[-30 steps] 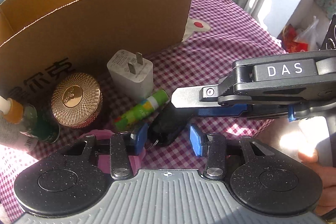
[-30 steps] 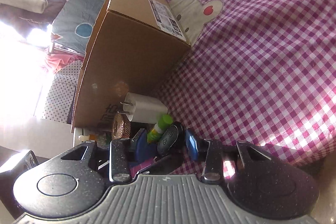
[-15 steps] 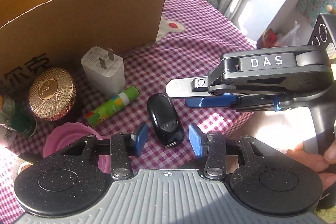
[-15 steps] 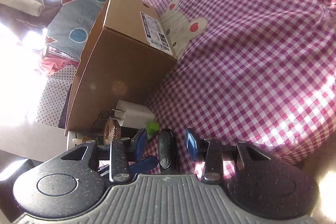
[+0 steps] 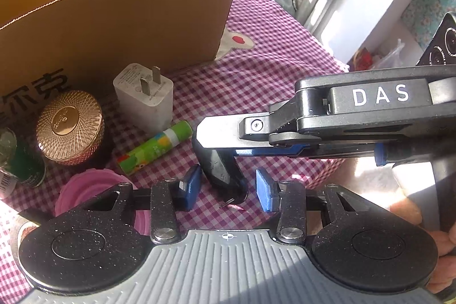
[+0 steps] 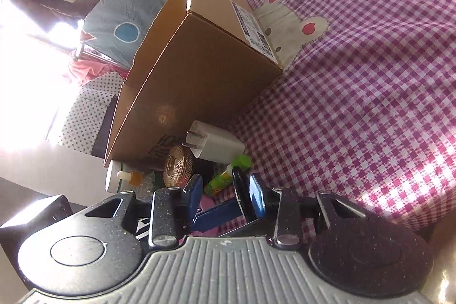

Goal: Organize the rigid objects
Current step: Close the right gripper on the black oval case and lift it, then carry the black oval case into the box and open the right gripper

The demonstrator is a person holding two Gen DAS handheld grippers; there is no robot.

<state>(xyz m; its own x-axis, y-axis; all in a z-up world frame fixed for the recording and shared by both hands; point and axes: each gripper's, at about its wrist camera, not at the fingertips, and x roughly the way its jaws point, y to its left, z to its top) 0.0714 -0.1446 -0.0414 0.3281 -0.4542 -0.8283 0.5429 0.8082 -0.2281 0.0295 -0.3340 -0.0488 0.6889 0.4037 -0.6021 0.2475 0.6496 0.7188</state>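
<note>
Cardboard box (image 5: 119,27) stands open-topped on my purple gingham tablecloth (image 5: 256,67), my landmark. Just before its near wall sit a white plug charger (image 5: 145,101), a gold ribbed lid (image 5: 69,127) and a green tube (image 5: 156,147). Nearer me than those, a black key fob (image 5: 221,170) lies between my left gripper (image 5: 228,187)'s closing, untouching jaws. My right gripper (image 6: 226,191) closes too; one pad meets the fob, though I cannot confirm a pinch.

One cardboard box (image 5: 119,27) stands at the far side. Before it: one white plug adapter (image 5: 144,97), one gold-lidded jar (image 5: 69,127), one green tube (image 5: 155,147), one black key fob (image 5: 219,165), one pink cup (image 5: 94,188), and one green bottle (image 5: 24,161) at the left.
</note>
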